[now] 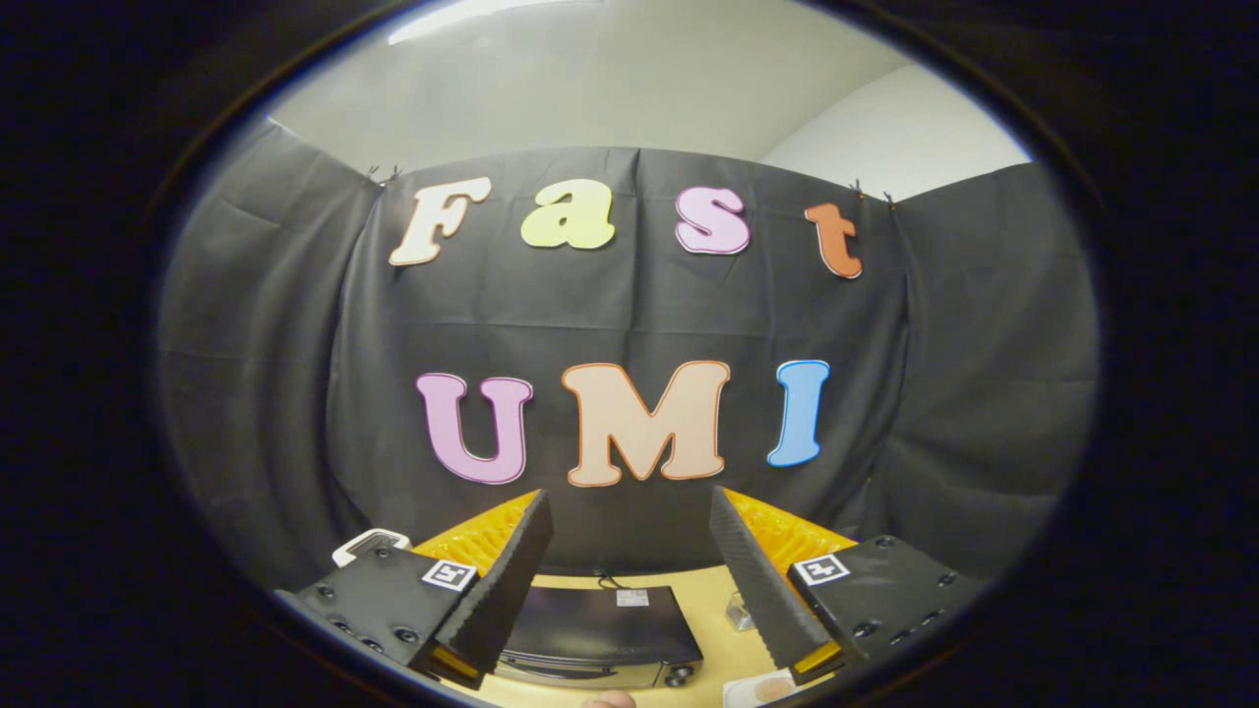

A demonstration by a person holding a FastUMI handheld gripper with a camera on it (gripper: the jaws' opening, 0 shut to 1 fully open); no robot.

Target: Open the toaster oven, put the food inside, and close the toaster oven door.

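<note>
The gripper [629,580] is held wide open with nothing between its fingers. The toaster oven [600,629] sits on the table [703,615] below and between the fingers, its small white label too small to read. Right of the oven lies the food [762,688].

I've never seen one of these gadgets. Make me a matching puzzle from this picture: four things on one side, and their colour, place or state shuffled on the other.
Things:
1. toaster oven
2. table
3. food
4. gripper

Descriptions:
a. light wood colour, with the other things standing on it
b. black, low down between the jaws
c. jaws wide apart, holding nothing
d. pale brown and round, beside the base of one jaw

Pairs: 1-b, 2-a, 3-d, 4-c
</note>
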